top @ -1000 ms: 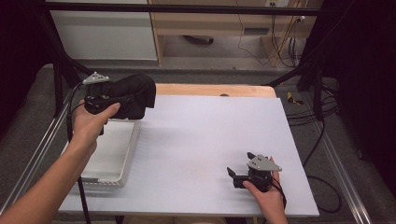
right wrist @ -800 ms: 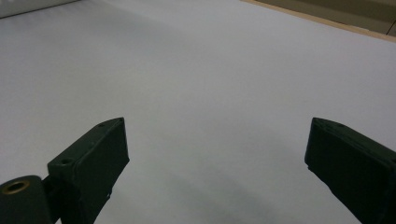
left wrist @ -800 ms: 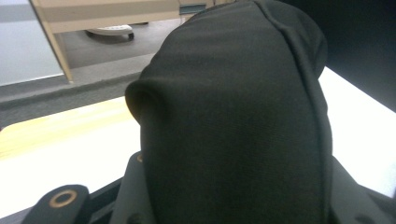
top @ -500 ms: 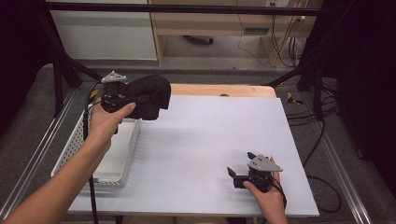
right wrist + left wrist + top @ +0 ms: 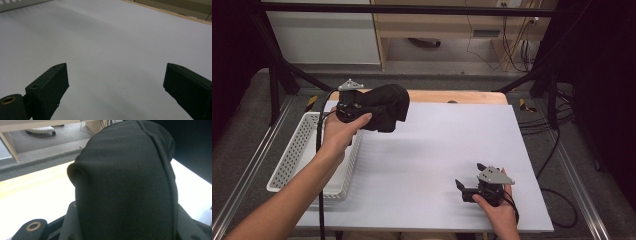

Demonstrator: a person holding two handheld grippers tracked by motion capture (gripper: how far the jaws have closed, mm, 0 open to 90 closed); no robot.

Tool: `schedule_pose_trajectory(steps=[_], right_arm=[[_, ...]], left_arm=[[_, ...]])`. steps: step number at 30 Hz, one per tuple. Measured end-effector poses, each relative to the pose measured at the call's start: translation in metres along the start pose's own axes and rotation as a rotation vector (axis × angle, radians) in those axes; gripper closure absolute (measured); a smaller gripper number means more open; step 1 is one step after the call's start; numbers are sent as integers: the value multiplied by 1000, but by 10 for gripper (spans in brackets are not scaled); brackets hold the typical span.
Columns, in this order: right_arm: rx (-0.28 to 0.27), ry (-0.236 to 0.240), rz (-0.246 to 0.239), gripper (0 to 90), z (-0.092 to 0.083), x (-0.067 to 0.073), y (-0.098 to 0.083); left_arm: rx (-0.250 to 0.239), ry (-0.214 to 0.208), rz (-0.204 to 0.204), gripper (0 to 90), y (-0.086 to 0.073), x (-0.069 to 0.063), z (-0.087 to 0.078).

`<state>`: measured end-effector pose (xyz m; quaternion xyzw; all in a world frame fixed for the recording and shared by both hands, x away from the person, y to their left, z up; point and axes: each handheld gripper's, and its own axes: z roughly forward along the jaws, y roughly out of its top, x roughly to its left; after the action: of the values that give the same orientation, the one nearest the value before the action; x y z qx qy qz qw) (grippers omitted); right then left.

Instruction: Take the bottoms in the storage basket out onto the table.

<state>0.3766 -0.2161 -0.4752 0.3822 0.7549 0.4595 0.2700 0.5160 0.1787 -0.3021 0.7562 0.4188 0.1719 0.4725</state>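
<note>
A bunched black cloth (image 5: 388,106) hangs in the air over the table's far left corner, beside the white basket (image 5: 294,159). My left gripper (image 5: 373,111) is shut on it, held up in a hand. In the left gripper view the cloth (image 5: 125,182) drapes over both jaws and hides their tips. My right gripper (image 5: 470,176) rests low on the white table sheet (image 5: 437,145) at the near right, its jaws wide open. Nothing lies between them in the right gripper view (image 5: 116,75).
The perforated white basket stands along the table's left edge under the left forearm. A wooden strip (image 5: 462,97) shows at the table's far edge. Black frame posts (image 5: 274,85) and cables (image 5: 557,115) flank the table.
The left hand has carried the black cloth to the right, from above the basket to above the table's far left corner. The right gripper has stayed put.
</note>
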Motion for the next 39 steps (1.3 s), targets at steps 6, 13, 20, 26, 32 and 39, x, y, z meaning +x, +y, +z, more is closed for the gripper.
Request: schedule_pose_trajectory(steps=[6,13,20,26,32,39], right_arm=[[8,-5,4,65,1,-1,-1],[14,-12,10,66,2,-2,-2],[25,-13,5,65,4,-2,-3],[22,-12,11,65,4,-4,-3],[20,-13,10,65,2,-1,-2],[18,-13,12,65,2,-2,-3]], left_arm=[[12,-2,15,579,-1,-3,5],[28,-1,-30,579,-8,2,13],[16,-12,-48,578,-4,-1,20],[35,-3,-36,576,-3,-9,28],[42,-2,2,576,-2,-20,28],[46,-18,0,575,0,-27,43]])
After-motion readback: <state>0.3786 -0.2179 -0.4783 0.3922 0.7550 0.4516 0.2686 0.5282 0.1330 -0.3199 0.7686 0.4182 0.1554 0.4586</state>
